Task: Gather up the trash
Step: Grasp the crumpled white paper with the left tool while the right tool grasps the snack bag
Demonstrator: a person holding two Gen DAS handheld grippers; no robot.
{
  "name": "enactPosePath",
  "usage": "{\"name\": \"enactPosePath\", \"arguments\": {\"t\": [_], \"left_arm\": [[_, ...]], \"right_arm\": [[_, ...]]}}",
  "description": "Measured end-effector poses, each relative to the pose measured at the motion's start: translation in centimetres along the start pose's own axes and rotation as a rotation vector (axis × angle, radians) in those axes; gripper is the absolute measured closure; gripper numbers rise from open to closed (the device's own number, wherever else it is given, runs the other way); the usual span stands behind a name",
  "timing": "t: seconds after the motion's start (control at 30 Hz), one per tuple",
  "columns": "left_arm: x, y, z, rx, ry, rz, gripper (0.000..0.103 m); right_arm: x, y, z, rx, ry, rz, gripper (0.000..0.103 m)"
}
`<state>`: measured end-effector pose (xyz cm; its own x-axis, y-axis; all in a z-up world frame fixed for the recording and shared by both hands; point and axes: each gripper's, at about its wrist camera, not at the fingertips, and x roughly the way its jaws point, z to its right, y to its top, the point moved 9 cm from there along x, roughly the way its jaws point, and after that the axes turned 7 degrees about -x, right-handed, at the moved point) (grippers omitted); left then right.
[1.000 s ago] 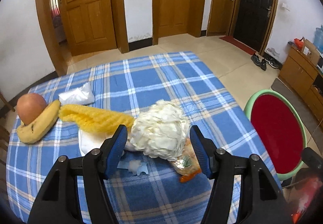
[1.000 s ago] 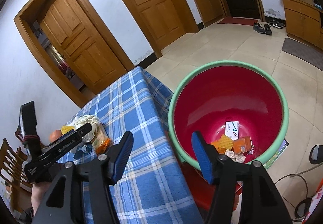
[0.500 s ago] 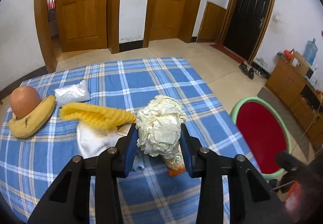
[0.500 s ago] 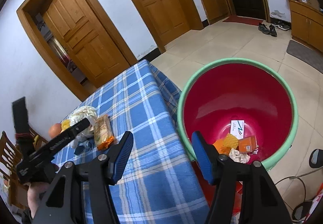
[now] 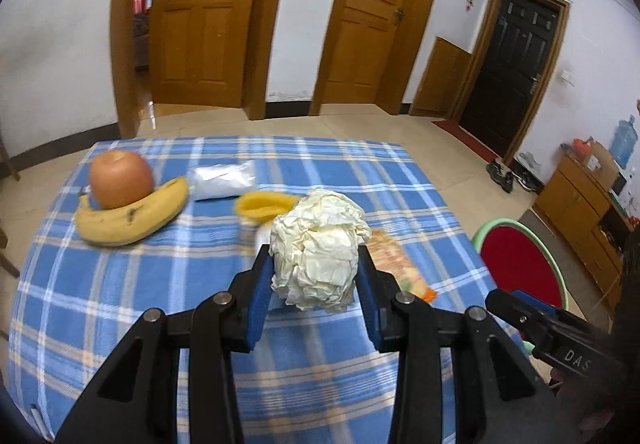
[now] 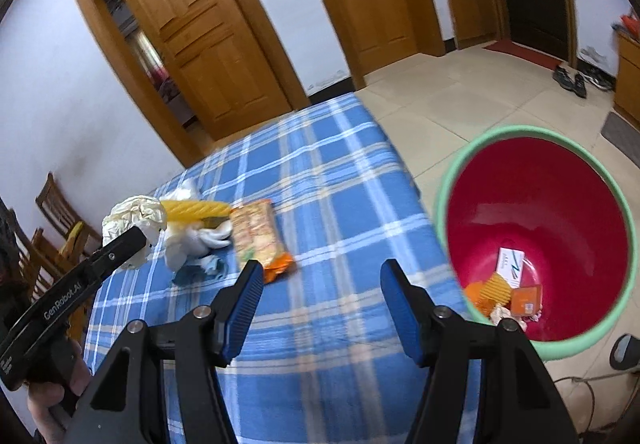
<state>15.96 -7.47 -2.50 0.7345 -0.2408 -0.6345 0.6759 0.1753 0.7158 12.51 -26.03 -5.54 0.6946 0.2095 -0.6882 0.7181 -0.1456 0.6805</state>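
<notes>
My left gripper (image 5: 316,276) is shut on a crumpled cream paper ball (image 5: 320,248) and holds it above the blue plaid table (image 5: 120,304); the ball also shows in the right wrist view (image 6: 134,220). My right gripper (image 6: 322,300) is open and empty over the table's near edge. An orange snack wrapper (image 6: 258,236), a yellow foam net (image 6: 196,209), white tissue (image 6: 192,244) and a small blue scrap (image 6: 208,264) lie on the table. A red bin with a green rim (image 6: 536,232) stands on the floor to the right, holding several bits of trash.
An apple (image 5: 120,179) and a banana (image 5: 132,216) lie at the table's far left, with a clear plastic packet (image 5: 222,180) beside them. Wooden chairs (image 6: 52,228) stand left of the table. Doors and a cabinet (image 5: 580,204) line the room.
My left gripper closed on the paper ball and lifted it off the table. My right gripper swung left from over the bin to over the table and stayed open.
</notes>
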Motion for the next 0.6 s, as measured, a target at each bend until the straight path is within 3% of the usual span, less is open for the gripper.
{"name": "enactPosePath", "arguments": {"t": [0.37,0.6], "left_arm": [[0.4,-0.2,-4.4,-0.105,-0.003,-0.007,0.063],[0.7,-0.2,-5.1,-0.125,-0.011,-0.009,0.063]], "right_arm": [[5.5,0.0,-5.2,-0.165,-0.026,-0.098,0.039],[7.9,-0.4,-5.5,-0.18,-0.053,-0.132,0.039]]}}
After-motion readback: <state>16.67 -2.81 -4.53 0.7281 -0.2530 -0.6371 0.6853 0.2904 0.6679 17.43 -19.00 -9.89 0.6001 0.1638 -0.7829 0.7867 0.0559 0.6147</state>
